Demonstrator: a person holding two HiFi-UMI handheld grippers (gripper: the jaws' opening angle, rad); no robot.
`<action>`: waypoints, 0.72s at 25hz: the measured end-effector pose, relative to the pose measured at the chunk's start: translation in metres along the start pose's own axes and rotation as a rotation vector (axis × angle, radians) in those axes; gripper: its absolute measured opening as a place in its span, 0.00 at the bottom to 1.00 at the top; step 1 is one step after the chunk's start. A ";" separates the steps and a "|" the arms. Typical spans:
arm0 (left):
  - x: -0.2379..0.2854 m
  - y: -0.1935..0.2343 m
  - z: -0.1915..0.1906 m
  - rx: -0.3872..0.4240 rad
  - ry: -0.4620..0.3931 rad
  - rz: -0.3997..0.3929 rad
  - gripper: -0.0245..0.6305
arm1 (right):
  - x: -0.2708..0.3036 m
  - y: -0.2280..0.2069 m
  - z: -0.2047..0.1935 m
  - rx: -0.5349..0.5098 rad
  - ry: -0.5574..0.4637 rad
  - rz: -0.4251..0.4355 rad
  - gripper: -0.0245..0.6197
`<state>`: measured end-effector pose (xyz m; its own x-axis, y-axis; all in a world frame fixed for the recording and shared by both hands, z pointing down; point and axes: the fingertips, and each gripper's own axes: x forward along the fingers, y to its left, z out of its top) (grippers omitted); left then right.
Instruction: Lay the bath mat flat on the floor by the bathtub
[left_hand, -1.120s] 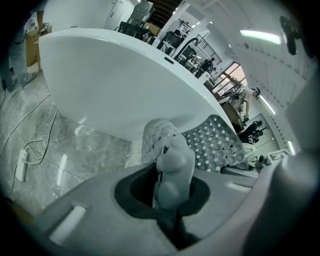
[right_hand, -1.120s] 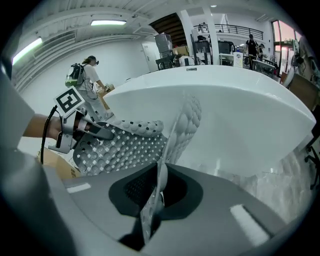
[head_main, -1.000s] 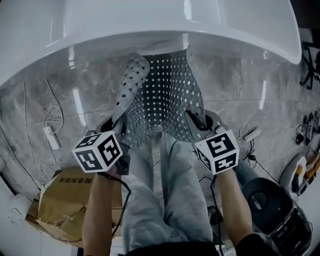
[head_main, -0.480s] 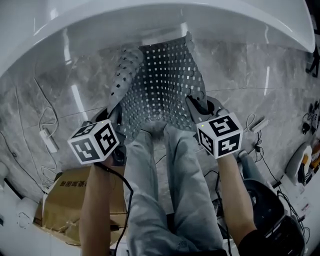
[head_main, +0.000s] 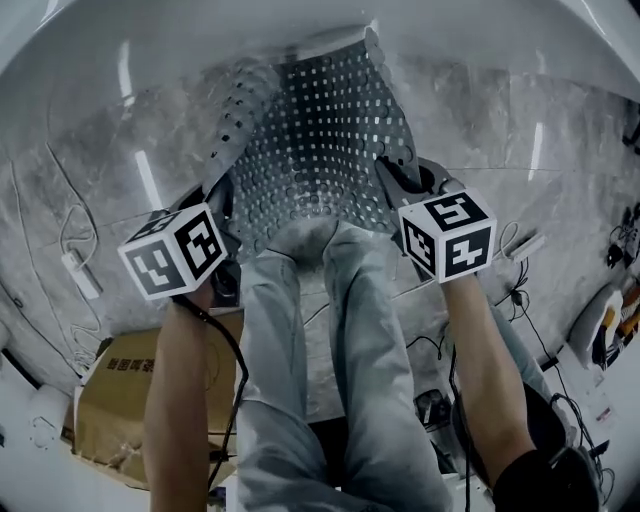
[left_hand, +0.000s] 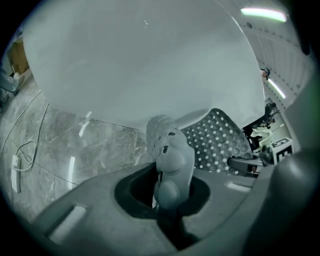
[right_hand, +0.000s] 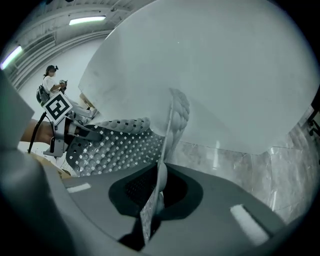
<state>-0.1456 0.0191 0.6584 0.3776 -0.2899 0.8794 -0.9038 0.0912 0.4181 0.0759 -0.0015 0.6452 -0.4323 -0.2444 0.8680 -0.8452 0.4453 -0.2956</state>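
A grey perforated bath mat (head_main: 320, 140) hangs stretched between my two grippers, above the marble floor (head_main: 480, 120) at the foot of the white bathtub (head_main: 180, 30). Its far end reaches the tub's base, and its left edge is folded over. My left gripper (head_main: 224, 200) is shut on the mat's near left corner (left_hand: 169, 160). My right gripper (head_main: 392, 178) is shut on the mat's near right edge (right_hand: 164, 150). In the right gripper view the mat's edge runs upright between the jaws. Each gripper view shows the other gripper at the mat's far side.
The person's legs (head_main: 320, 330) stand between the grippers, just behind the mat. A cardboard box (head_main: 105, 400) lies at the lower left. A power strip with its cable (head_main: 76, 272) lies on the floor at the left. More cables and devices (head_main: 610, 320) are at the right.
Both grippers have moved forward toward the bathtub with the mat, and a little further apart. The mat now sits closer under the tub's side, and the left fold remains.
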 end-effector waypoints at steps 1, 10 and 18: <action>0.005 0.001 -0.001 -0.001 0.000 0.001 0.08 | 0.005 -0.003 -0.002 0.003 0.001 -0.001 0.07; 0.039 0.016 0.006 0.010 -0.002 0.034 0.08 | 0.050 -0.010 -0.010 0.042 0.021 0.039 0.07; 0.061 0.038 0.006 0.000 0.007 0.052 0.08 | 0.080 -0.021 -0.025 0.123 0.046 0.020 0.07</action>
<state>-0.1585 -0.0005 0.7267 0.3312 -0.2783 0.9016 -0.9223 0.1064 0.3716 0.0669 -0.0094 0.7310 -0.4373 -0.1951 0.8779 -0.8698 0.3397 -0.3578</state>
